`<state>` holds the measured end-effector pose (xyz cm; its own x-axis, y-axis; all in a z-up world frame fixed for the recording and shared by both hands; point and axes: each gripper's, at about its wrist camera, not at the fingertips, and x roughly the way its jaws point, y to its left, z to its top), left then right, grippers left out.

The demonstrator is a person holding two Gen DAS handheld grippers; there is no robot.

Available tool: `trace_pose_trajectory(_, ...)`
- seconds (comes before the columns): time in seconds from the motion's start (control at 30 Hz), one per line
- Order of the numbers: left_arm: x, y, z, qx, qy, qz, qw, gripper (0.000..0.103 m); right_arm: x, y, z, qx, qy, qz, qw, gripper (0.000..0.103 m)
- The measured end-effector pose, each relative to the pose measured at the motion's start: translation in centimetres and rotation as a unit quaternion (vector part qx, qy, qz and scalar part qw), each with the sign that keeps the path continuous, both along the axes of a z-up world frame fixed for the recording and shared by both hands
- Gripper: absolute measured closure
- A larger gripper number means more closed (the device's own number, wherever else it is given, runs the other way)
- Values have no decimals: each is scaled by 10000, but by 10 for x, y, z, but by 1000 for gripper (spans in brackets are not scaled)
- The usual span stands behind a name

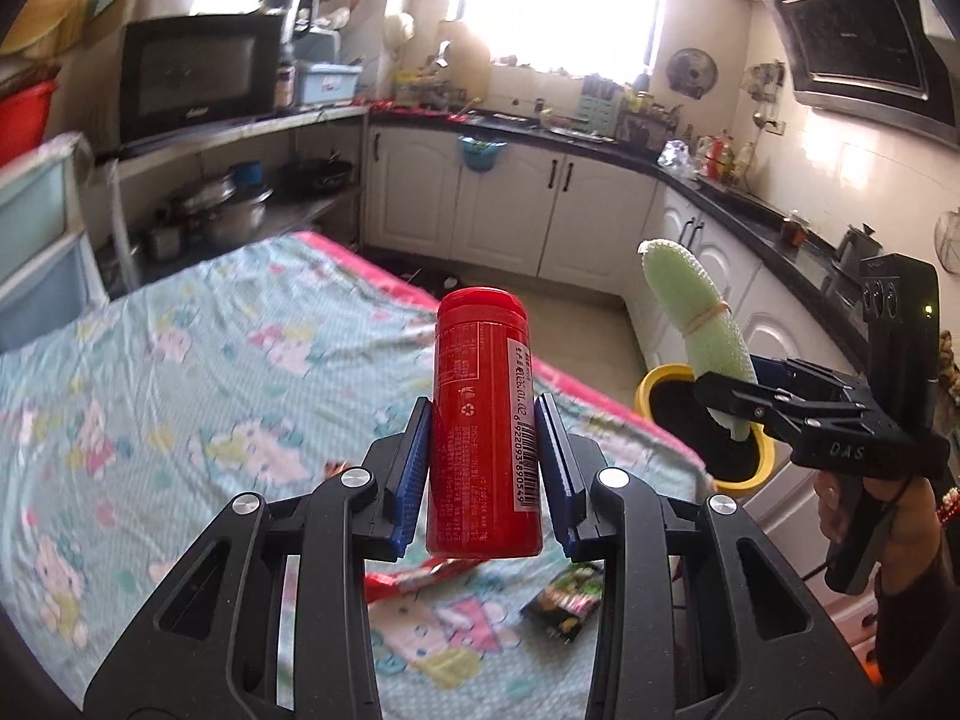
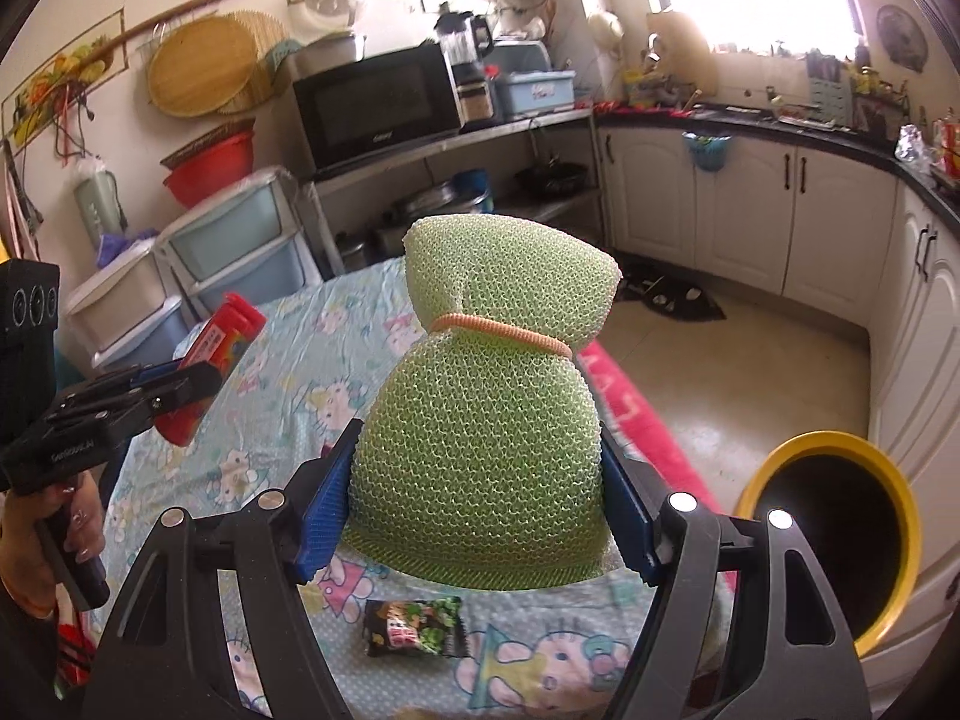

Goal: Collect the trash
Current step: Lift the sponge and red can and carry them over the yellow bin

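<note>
A worktop [image 1: 198, 360] under a pale blue cartoon-print cloth with a pink edge stands in a kitchen of white cabinets [image 1: 510, 204], dark counters, a microwave [image 1: 192, 75] on a metal shelf and a bright window that washes out the far wall. The left tool [image 1: 483, 456] clamps a red bottle [image 1: 483, 420] upright between its blue pads, above the cloth; the right tool [image 2: 480, 492] grips a green mesh sponge [image 2: 480, 420] tied with a rubber band. A yellow bin [image 2: 840, 540] with a dark inside stands on the floor by the worktop's corner, partly hidden in both views. A dark snack packet [image 2: 414, 627] lies on the cloth; its print is unreadable. Only the left view shows a red wrapper [image 1: 420, 573], mostly hidden beneath the bottle; only the right view shows the plastic drawers and hanging trays.
</note>
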<state>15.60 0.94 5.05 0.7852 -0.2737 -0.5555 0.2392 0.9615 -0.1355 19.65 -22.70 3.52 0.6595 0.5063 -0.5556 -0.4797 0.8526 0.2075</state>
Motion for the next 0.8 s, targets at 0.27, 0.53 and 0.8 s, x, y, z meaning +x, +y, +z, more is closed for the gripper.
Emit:
trace_pose_trajectory(0.27, 21, -43, 13, 61, -120, -386, 9992, 76, -4, -47, 14, 126, -221, -391, 9989, 33)
trace_pose_trajectory(0.53, 42, -82, 21, 46, -158, -719, 9973, 76, -4, -92, 17, 182, -307, -926, 9951, 33)
trace_pose_trajectory(0.8, 63, -133, 29, 69, -227, -1154, 9930, 76, -3, -138, 17, 229, -431, -1518, 9872, 33)
